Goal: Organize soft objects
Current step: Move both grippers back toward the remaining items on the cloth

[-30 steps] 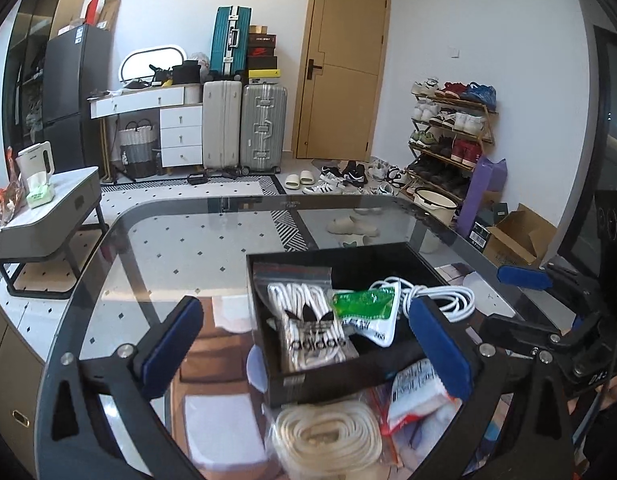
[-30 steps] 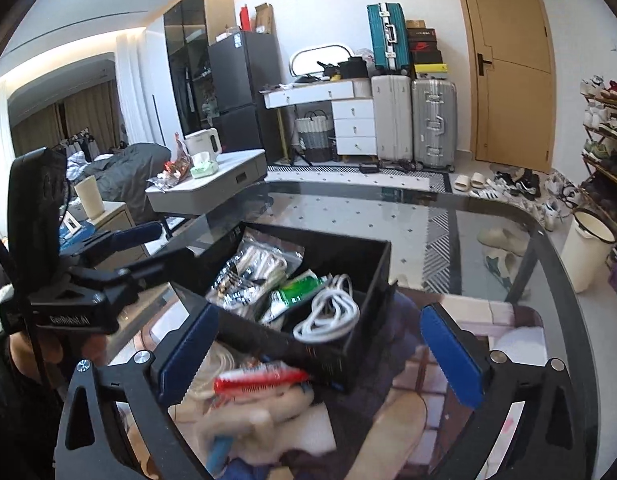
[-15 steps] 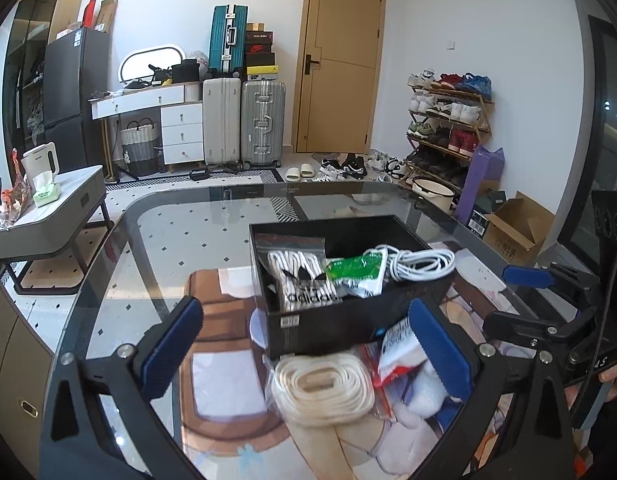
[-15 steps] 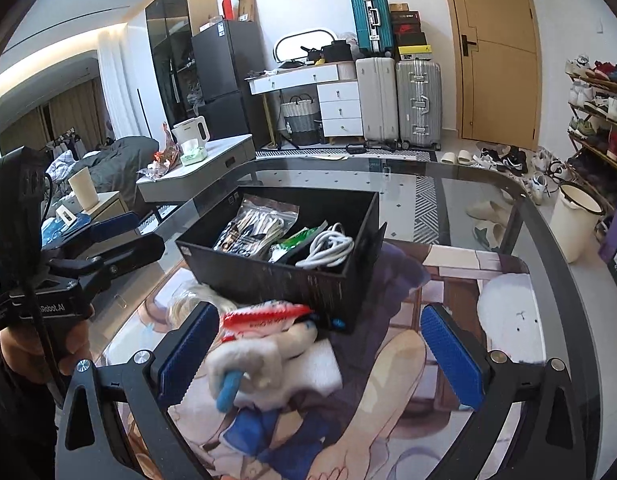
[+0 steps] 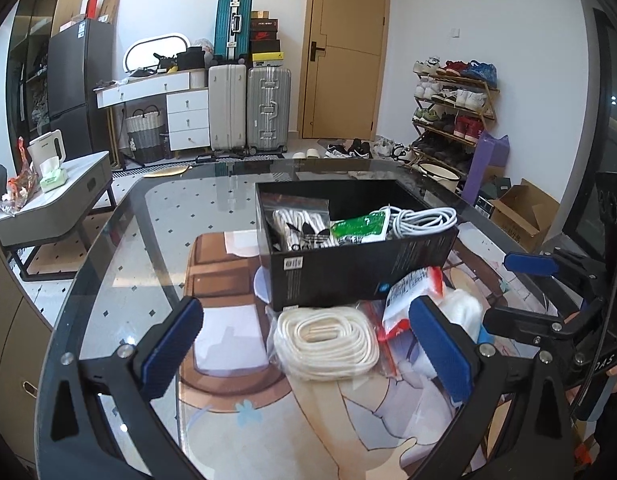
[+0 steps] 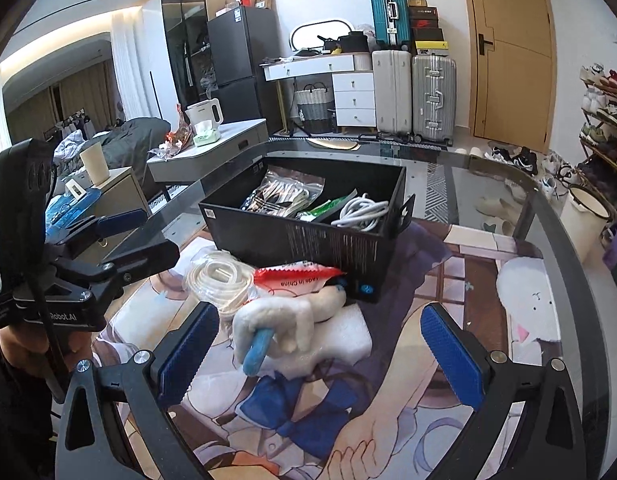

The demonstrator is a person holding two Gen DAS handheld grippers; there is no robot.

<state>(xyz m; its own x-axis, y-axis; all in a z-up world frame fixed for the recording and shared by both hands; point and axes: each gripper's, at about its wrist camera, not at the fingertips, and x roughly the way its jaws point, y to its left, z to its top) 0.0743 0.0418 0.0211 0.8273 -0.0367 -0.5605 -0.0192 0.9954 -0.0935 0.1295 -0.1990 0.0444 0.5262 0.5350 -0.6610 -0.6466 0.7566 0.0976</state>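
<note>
A black box [image 5: 360,268] sits on the glass desk [image 5: 108,264], its long side running left to right, holding a bag of white laces [image 5: 298,228], a green packet [image 5: 360,226] and a coiled white cable [image 5: 422,218]. Just near of it lie a coil of cream rope [image 5: 326,342], long axis left to right, a red-and-white packet [image 6: 294,278] and a white plush toy [image 6: 284,320]. The left hand-held gripper [image 5: 304,352] and right hand-held gripper [image 6: 320,354] both hover spread wide, holding nothing.
</note>
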